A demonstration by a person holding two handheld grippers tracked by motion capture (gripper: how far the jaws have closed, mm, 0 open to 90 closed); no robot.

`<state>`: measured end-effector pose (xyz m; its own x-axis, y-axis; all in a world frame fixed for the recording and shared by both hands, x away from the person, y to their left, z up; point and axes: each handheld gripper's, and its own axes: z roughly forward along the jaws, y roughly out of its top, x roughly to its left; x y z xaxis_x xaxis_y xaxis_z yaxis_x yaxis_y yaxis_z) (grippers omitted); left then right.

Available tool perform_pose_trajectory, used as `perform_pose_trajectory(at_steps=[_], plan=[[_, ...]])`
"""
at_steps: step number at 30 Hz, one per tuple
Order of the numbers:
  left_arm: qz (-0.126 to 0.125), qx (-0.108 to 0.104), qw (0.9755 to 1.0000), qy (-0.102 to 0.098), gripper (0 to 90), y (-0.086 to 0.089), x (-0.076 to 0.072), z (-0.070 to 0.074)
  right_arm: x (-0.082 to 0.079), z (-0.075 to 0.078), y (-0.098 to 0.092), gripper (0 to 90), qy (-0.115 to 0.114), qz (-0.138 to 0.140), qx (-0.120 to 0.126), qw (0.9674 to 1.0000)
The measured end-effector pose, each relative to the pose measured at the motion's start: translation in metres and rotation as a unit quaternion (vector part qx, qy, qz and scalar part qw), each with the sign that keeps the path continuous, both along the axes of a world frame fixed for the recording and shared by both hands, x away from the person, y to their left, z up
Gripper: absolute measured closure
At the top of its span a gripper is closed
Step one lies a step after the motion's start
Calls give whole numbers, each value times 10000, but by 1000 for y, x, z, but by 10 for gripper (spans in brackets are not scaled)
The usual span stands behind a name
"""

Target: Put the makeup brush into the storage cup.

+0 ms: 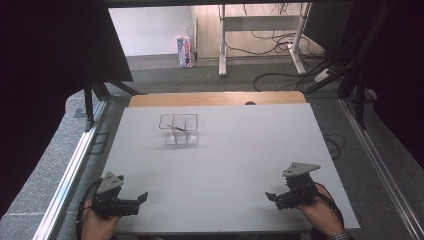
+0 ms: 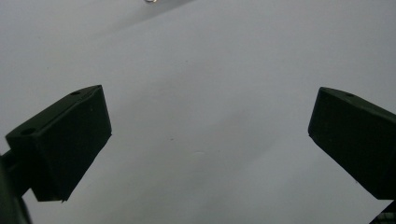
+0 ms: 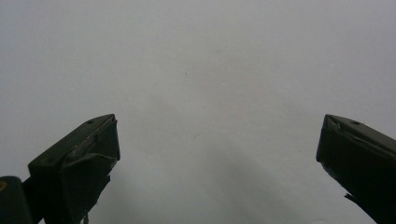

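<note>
A small clear plastic box (image 1: 179, 129) with inner dividers stands on the white table (image 1: 220, 165), towards the far left of its middle. My left gripper (image 1: 137, 200) rests at the near left corner, held by a hand, and points right. In the left gripper view its jaws stand wide apart, and the left gripper (image 2: 210, 135) is open with nothing but bare table between them. My right gripper (image 1: 274, 197) sits at the near right, pointing left. The right gripper (image 3: 217, 149) is open in its own view too, over bare white surface.
A wooden strip (image 1: 215, 98) edges the table's far side. Metal rails (image 1: 75, 165) run along both sides of the table. Beyond it lie grey carpet, desk legs (image 1: 222, 45), loose cables (image 1: 280, 75) and a small carton (image 1: 186, 51). Dark curtains hang left and right.
</note>
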<state>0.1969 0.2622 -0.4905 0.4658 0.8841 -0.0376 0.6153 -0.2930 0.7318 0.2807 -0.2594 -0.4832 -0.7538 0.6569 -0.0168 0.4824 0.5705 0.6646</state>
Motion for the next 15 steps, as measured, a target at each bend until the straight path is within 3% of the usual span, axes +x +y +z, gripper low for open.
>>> perform_pose_trajectory(at_steps=[7,9,15], plan=[[-120,143,9998,97,0,-2,-3,-6,0,0,0,0,-9,14,-11,10000],[-142,207,9997,25,0,-3,-5,-5,0,0,0,0,-8,17,-10,10000],[-162,230,9996,50,0,-4,-4,-6,0,-1,1,0,-4,33,-30,10000]])
